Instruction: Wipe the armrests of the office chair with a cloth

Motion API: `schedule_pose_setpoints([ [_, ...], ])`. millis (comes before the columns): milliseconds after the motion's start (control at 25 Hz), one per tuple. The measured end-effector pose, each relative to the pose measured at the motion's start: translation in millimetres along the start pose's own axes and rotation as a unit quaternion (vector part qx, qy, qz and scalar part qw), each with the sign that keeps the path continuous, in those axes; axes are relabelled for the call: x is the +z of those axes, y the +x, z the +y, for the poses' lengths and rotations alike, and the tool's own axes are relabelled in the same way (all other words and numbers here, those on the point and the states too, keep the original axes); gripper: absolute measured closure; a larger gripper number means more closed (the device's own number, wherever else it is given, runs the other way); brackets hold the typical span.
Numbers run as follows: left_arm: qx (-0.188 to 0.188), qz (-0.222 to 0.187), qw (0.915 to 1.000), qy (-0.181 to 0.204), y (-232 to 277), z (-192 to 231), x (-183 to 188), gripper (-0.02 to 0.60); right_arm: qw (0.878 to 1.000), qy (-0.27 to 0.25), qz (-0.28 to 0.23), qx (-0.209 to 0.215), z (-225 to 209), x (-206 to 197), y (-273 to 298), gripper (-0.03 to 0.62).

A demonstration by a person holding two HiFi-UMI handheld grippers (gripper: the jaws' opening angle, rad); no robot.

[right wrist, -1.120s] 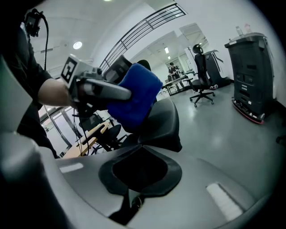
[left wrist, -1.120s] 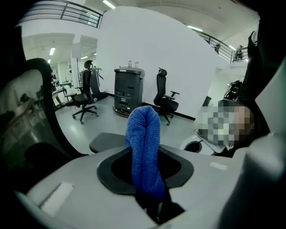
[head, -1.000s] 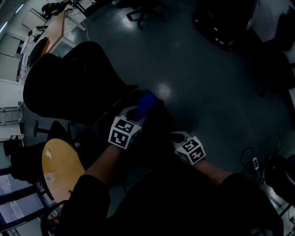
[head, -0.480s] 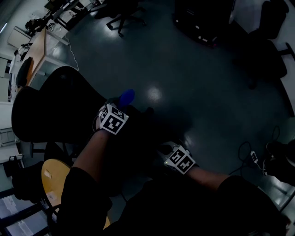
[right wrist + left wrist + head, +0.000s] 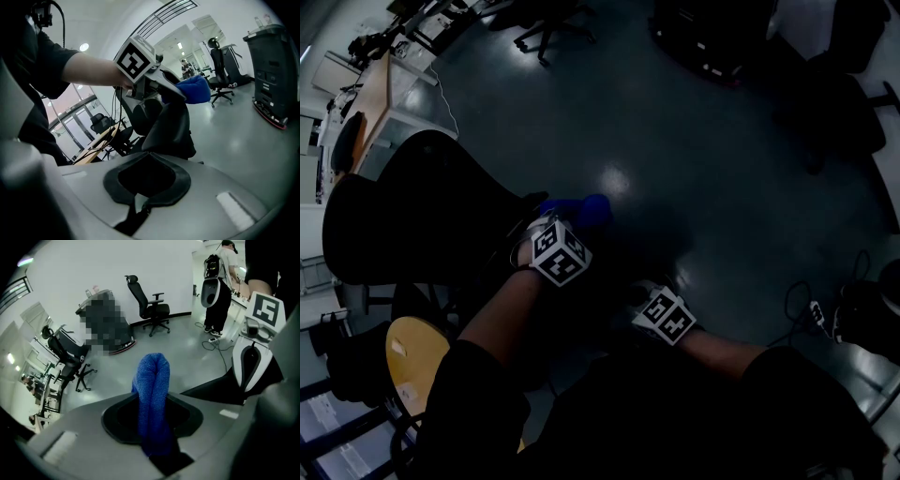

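We hold the left gripper (image 5: 151,416) clamped on the folded blue cloth (image 5: 152,376), which sticks out past the jaws, just beside the black office chair (image 5: 412,216). Whether the cloth touches an armrest we cannot tell. Our right gripper (image 5: 146,185) has its jaws together with nothing between them, farther from the chair than the left one.

The cloth (image 5: 152,394) is blue, coarse-looped and matt, the floor (image 5: 694,131) smooth grey with glossy reflections, the office chair (image 5: 403,225) matt black, the round desk (image 5: 405,349) top a smooth wood-look finish.
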State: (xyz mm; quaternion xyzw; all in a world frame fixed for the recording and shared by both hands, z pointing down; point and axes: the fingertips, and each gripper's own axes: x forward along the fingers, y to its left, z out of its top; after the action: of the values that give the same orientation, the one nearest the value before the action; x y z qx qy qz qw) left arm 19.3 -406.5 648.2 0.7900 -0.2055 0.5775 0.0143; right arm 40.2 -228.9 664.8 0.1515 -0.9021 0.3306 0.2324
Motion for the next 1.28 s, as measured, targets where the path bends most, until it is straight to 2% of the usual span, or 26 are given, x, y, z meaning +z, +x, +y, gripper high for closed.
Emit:
schedule_pose_setpoints([
  [240, -0.069, -0.043, 0.9965, -0.018, -10, -59, 29, 0.456, 1.0, 0.029, -0.003, -0.008, -6, -7, -1, 0.589],
  [400, -0.118, -0.075, 0.9896, -0.033, -20, -96, 47, 0.456, 0.999, 0.036, -0.006, -0.016, -11, -5, -5, 0.589],
  [520, -0.171, -0.123, 0.9737, -0.086, -35, -124, 61, 0.456, 0.999, 0.043, -0.007, -0.022, -11, -5, -6, 0.589],
  [640, -0.212, -0.146, 0.9564, -0.138, -42, -152, 58, 0.456, 0.999, 0.044, -0.01, -0.026, -9, -2, -9, 0.589],
  [840, -0.214, -0.185, 0.9382, -0.199, -63, -175, 59, 0.456, 0.999, 0.028, 0.014, -0.01, 10, -13, -18, 0.589],
  [920, -0.192, -0.213, 0.9311, -0.225, -80, -177, 57, 0.455, 1.0, 0.014, 0.025, 0.001, 22, -20, -22, 0.589],
  [1000, -0.144, -0.255, 0.9234, -0.248, -106, -172, 50, 0.454, 0.999, -0.01, 0.034, 0.015, 36, -24, -23, 0.589],
  [1040, -0.111, -0.282, 0.9166, -0.26, -122, -167, 43, 0.454, 0.999, -0.022, 0.038, 0.024, 43, -25, -21, 0.589],
  [1080, -0.076, -0.312, 0.9065, -0.274, -140, -161, 33, 0.454, 0.998, -0.032, 0.043, 0.033, 50, -25, -18, 0.589],
  [1160, -0.006, -0.361, 0.879, -0.311, -177, -147, -1, 0.454, 0.996, -0.05, 0.054, 0.052, 68, -23, -6, 0.589],
  [1240, 0.06, -0.38, 0.8555, -0.346, -211, -131, -53, 0.454, 0.993, -0.077, 0.065, 0.068, 91, -18, 10, 0.589],
  [1280, 0.093, -0.377, 0.8494, -0.357, -226, -122, -85, 0.454, 0.991, -0.09, 0.071, 0.075, 104, -16, 18, 0.589],
])
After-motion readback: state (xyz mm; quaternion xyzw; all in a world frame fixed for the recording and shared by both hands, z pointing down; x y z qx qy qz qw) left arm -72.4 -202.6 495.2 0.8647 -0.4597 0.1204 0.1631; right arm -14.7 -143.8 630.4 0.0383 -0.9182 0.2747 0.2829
